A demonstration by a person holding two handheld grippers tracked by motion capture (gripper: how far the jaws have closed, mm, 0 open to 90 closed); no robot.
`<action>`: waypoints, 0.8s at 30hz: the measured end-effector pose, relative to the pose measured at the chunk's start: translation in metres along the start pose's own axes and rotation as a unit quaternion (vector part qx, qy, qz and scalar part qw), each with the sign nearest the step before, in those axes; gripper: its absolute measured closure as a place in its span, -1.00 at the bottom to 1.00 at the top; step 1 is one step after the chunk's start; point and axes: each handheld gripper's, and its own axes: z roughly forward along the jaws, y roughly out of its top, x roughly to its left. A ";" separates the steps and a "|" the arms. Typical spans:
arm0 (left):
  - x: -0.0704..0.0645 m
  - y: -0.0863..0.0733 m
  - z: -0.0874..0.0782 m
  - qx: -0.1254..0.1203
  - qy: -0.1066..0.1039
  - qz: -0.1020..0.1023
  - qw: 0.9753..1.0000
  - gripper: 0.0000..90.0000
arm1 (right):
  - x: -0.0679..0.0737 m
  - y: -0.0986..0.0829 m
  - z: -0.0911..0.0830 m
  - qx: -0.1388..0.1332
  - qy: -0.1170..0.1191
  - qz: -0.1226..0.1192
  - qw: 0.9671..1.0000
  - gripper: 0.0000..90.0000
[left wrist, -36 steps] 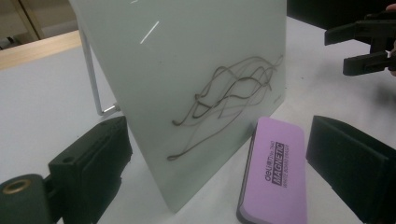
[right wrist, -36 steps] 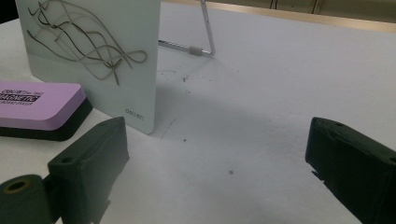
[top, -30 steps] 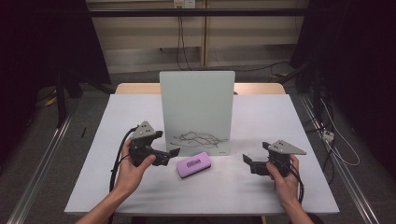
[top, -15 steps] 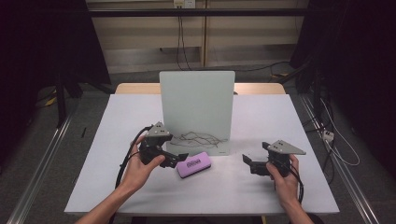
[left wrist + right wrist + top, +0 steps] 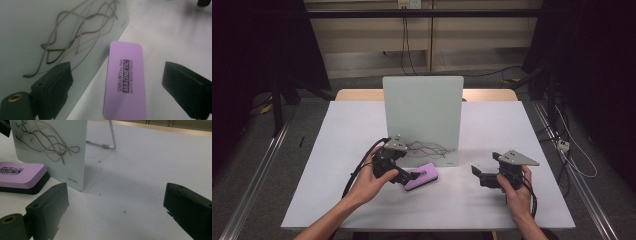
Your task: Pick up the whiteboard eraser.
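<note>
Two wide-apart jaws of the left gripper (image 5: 414, 176) are straddling the eraser (image 5: 126, 82) beside the whiteboard (image 5: 422, 112); next, closing squarely. Right gripper (image 5: 478, 173) is waiting, jaws apart.

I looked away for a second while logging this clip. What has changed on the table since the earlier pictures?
The left gripper has moved in from the left toward the purple whiteboard eraser; its open jaws now straddle the eraser's near end without closing on it. The eraser, the scribbled whiteboard standing behind it and the open right gripper have stayed where they were.
</note>
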 end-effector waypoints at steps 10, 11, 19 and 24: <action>-0.012 0.009 0.018 0.039 -0.028 0.041 0.998 -0.75 | 0.000 0.000 0.000 0.000 0.000 -0.001 1.000 -0.87; -0.012 0.009 0.018 0.039 -0.028 0.041 0.998 -0.73 | 0.000 0.000 0.000 0.000 0.000 -0.001 1.000 -0.87; -0.014 0.016 0.033 0.087 -0.016 0.057 0.994 -0.50 | 0.000 0.000 0.001 0.001 0.001 -0.001 1.000 -0.87; -0.012 0.017 0.037 0.073 -0.039 0.053 0.995 -0.32 | 0.001 0.000 0.001 0.001 0.003 -0.006 1.000 -0.87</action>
